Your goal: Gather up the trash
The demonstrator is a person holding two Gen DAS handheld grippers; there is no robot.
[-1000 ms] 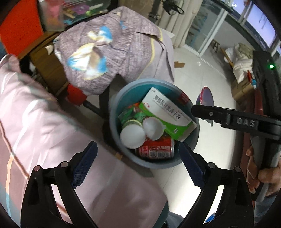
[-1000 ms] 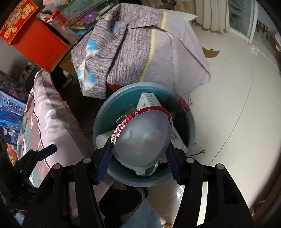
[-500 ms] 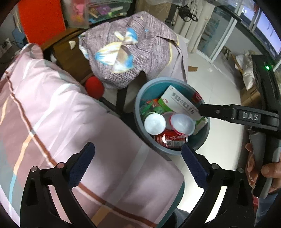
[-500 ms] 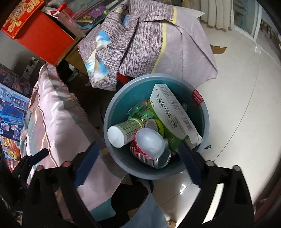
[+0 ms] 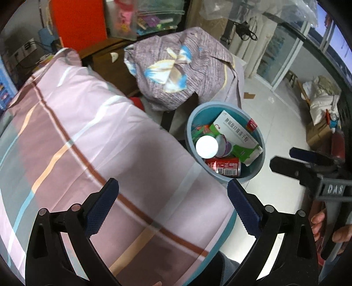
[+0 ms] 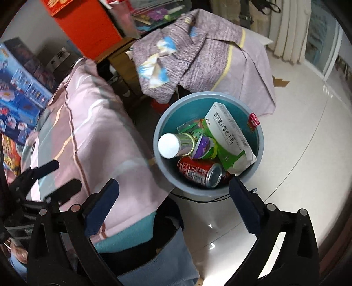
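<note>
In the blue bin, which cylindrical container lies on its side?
The red drink can, flat near the rim of the blue bin; the white-capped silver-green canister leans upward.

Bottom of bin (image 6: 260, 140) buried under box (image 6: 228, 135), can (image 6: 199, 170) and cups; green wrappers (image 6: 190, 127) mostly covered, print unreadable. Box text too small to read. Chair under draped shirt (image 6: 204, 55) hidden (only dark legs showing below). Right gripper (image 5: 308, 162) cut off by frame edge in left view, grip hand (image 5: 327, 226) partly out of frame. Left gripper (image 6: 52, 176) half lost in the dark rim in right view. Shelf clutter (image 5: 149, 19) blurred. Lower body of both tools cropped at bottom edge.
</note>
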